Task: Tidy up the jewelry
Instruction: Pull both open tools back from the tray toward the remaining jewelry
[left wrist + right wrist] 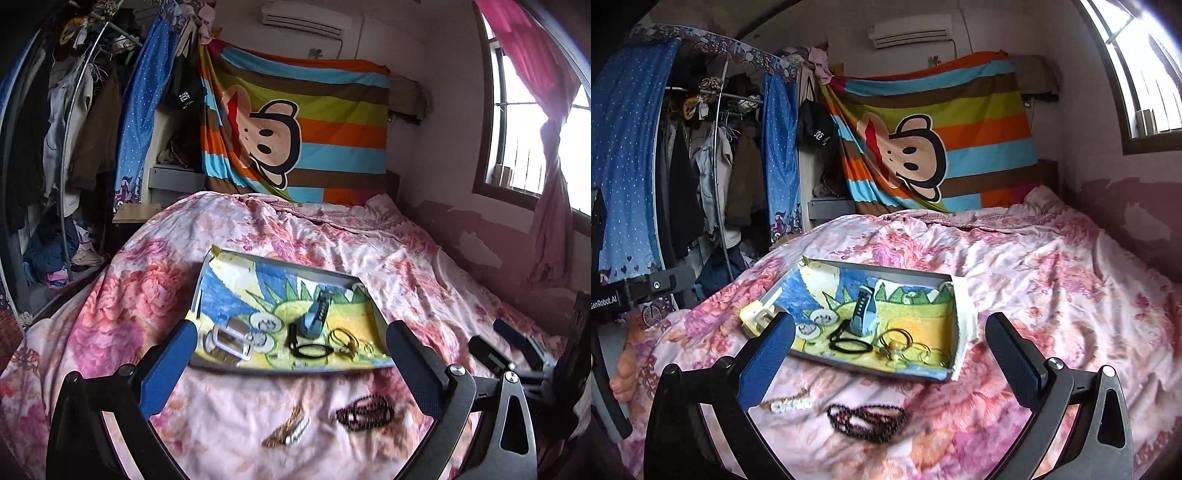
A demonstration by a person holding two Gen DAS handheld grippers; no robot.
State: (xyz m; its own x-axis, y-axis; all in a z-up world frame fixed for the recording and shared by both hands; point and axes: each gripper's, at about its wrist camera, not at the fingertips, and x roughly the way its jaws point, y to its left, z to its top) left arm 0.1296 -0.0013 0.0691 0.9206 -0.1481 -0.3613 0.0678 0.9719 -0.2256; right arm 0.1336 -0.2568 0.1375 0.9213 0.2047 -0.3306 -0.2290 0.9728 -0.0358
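Note:
A shallow grey tray (280,264) (879,267) lined with a colourful towel lies on the bed. In it are a blue watch band (314,317) (862,312), black hair ties (308,349) (849,345), gold hoops (343,338) (908,347) and a clear square box (229,341). On the quilt in front of the tray lie a dark bead strand (365,411) (868,421) and a gold chain with white beads (288,430) (788,404). My left gripper (291,325) and right gripper (889,321) hover above these, both open and holding nothing.
The bed's pink floral quilt (406,266) stretches back to a striped monkey blanket (295,122). A crowded clothes rack (701,166) stands to the left, and a window (535,129) and wall to the right. A hand (622,369) shows at the left edge.

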